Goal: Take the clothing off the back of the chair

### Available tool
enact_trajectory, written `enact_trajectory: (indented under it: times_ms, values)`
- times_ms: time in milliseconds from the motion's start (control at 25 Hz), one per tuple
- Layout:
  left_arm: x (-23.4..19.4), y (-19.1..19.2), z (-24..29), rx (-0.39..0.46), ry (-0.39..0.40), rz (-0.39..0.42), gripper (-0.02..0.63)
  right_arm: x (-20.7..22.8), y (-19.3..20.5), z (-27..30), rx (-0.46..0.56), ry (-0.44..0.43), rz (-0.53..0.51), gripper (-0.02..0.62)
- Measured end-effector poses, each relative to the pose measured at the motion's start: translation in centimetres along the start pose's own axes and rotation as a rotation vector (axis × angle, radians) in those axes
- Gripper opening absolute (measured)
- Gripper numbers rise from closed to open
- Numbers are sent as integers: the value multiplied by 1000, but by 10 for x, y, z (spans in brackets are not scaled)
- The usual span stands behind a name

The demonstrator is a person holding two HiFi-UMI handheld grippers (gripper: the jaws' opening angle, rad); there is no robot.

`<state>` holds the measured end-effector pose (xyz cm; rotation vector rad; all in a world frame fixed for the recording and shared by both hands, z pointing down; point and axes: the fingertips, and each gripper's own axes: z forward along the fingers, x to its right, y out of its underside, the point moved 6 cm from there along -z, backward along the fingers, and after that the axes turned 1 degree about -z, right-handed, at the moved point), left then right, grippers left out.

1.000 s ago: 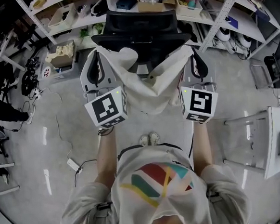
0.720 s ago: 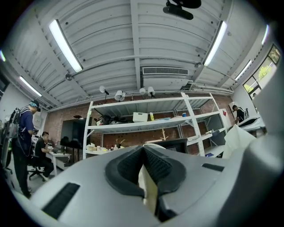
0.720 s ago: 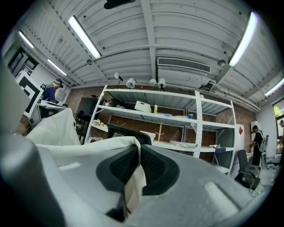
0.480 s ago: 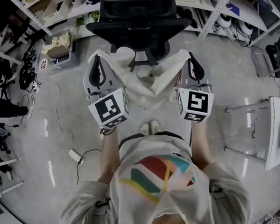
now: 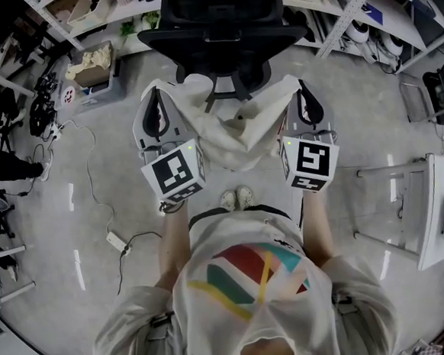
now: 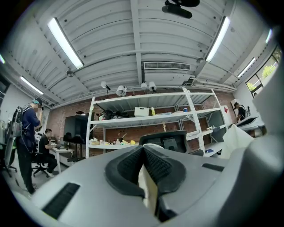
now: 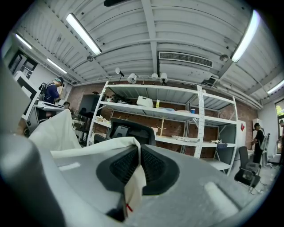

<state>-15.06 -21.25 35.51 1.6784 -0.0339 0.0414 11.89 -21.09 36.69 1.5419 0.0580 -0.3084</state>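
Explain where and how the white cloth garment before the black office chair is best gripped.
At its two upper edges, one per claw, from the near side: the white cloth garment hangs limp, sagging between the left claw and right claw, so spread pinches keep it open.

The left gripper [image 5: 157, 90] and the right gripper [image 5: 299, 82] now sit lower than a second ago, and the white clothing [image 5: 234, 134] hangs farther from the chair [image 5: 221, 16].
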Motion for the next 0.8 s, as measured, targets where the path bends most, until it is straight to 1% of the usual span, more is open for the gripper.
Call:
enact_trajectory:
  times_ms: [360, 800]
  values:
    - [-2, 0, -2, 1, -4, 1, 14, -3, 2, -1, -6, -16, 17, 15]
    - [-5, 1, -3, -7, -10, 2, 14, -5, 0, 1, -4, -16, 13, 15]
